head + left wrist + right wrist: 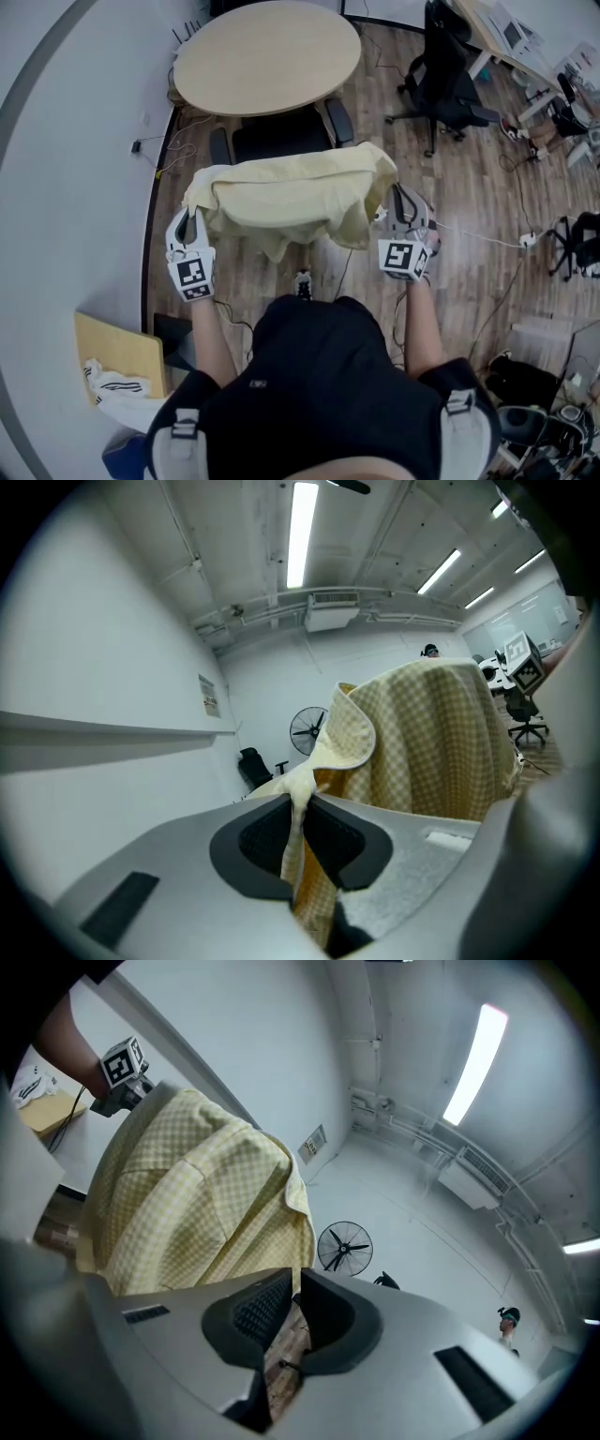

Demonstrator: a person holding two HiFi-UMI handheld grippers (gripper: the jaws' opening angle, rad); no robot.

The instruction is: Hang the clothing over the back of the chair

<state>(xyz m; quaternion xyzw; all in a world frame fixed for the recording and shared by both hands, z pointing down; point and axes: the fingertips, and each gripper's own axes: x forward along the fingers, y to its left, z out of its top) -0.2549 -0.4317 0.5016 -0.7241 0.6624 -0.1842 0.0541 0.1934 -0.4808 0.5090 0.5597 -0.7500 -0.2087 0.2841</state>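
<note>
As L gripper (194, 218) & R gripper (397, 195) pinch 1 shirt (291, 195), 1 chair (281, 141) beyond

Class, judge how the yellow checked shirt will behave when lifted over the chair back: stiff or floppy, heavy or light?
Probably floppy: the shirt sags in soft folds and bunches where the left tool pinches it. Likely light: that narrow pinch holds its corner up. It should drape over the chair, not spring back.

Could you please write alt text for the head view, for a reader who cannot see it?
A person holds a pale yellow shirt spread between the left gripper and the right gripper, over a black chair beside a round wooden table.
</note>
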